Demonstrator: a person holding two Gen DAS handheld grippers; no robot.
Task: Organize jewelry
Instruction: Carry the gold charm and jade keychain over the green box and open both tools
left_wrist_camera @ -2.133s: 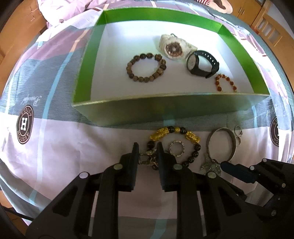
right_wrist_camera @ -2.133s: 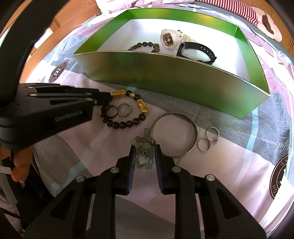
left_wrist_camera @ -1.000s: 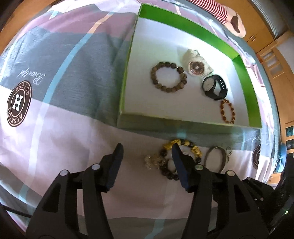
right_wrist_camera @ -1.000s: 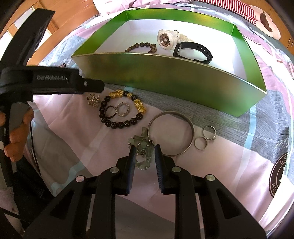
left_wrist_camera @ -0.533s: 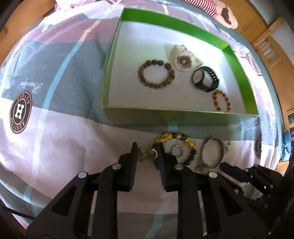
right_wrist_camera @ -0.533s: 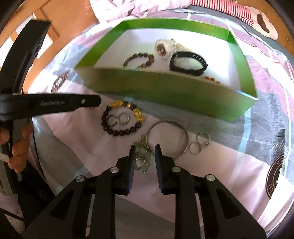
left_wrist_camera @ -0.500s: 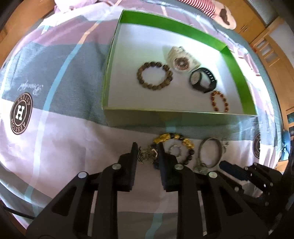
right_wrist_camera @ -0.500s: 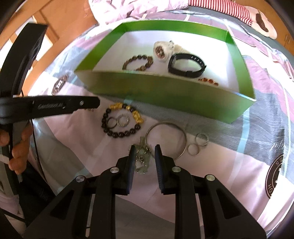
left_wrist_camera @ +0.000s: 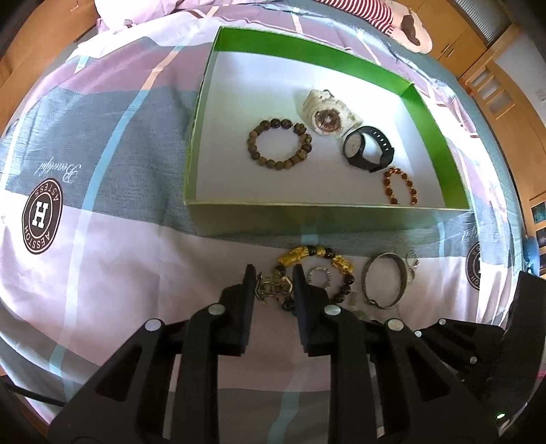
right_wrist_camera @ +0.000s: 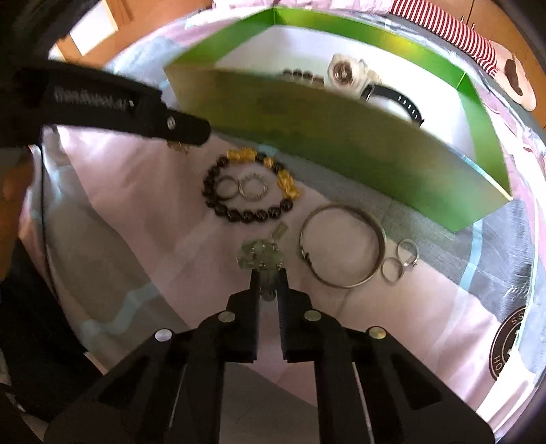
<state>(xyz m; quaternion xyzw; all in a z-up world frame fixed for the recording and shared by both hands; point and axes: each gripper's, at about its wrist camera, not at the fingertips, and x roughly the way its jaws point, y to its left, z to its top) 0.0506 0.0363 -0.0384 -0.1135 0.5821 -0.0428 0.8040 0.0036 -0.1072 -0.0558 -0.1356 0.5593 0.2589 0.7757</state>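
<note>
A green box (left_wrist_camera: 327, 211) with a white floor holds a brown bead bracelet (left_wrist_camera: 279, 144), a white watch (left_wrist_camera: 328, 114), a black watch (left_wrist_camera: 367, 149) and a small amber bracelet (left_wrist_camera: 400, 184). My left gripper (left_wrist_camera: 273, 288) is shut on a small metal charm piece (left_wrist_camera: 271, 286), lifted just above the cloth. My right gripper (right_wrist_camera: 268, 278) is shut on a pale green pendant piece (right_wrist_camera: 261, 258). A black-and-gold bead bracelet (right_wrist_camera: 250, 186) with rings inside, a silver bangle (right_wrist_camera: 343, 246) and two silver rings (right_wrist_camera: 399, 261) lie on the cloth before the box.
The bed is covered by a pink, grey and blue checked cloth (left_wrist_camera: 102, 239) with round logos. A striped pillow (left_wrist_camera: 358, 10) lies behind the box. Wooden furniture (left_wrist_camera: 494, 51) stands at the far right.
The left gripper opened, then shut on the charm piece and has risen with it. The right gripper has lifted and moved closer to the box with the green pendant.
</note>
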